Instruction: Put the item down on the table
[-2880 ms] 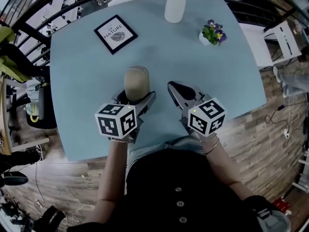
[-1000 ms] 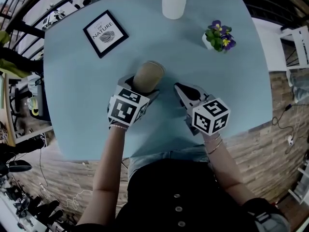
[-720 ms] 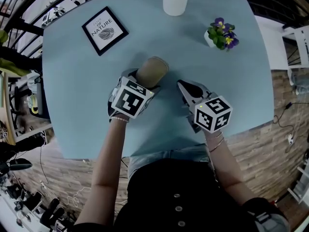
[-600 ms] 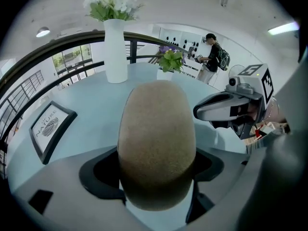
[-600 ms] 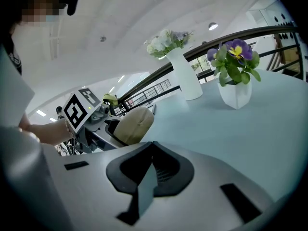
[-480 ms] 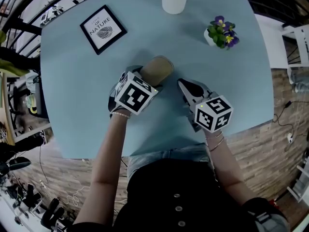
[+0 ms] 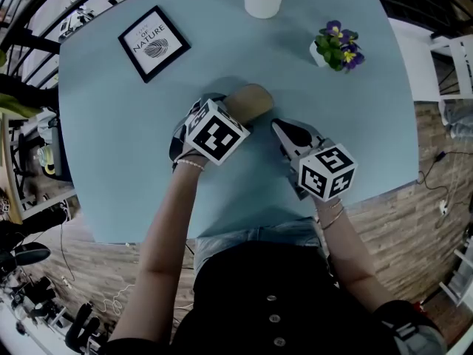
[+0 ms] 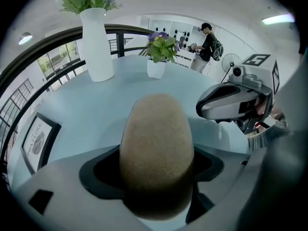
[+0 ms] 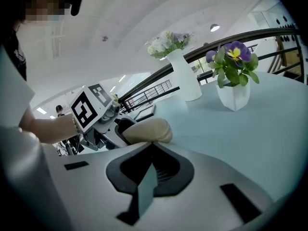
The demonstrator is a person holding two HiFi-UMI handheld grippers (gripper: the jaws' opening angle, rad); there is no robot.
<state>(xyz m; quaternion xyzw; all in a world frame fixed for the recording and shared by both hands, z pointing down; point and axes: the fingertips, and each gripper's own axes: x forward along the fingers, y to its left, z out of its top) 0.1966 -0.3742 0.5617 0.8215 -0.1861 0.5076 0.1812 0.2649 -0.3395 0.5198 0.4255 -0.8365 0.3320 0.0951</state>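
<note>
Item [image 7: 251, 100] lies tilted low over desk [image 7: 111, 161], left tongs [image 7: 229, 114] clamped on it, release outstanding; right tongs [image 7: 281, 129] closed, empty.

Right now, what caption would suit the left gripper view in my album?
Left tongs clamp a tan rounded object; blue table, white vase and potted pansies beyond.

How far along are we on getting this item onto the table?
Done: the tan item lies on its side, low over the table. In hand: the left gripper is shut on it; whether it touches the table is unclear. Left: seat it, open the fingers, back away. The right gripper is shut and empty.
</note>
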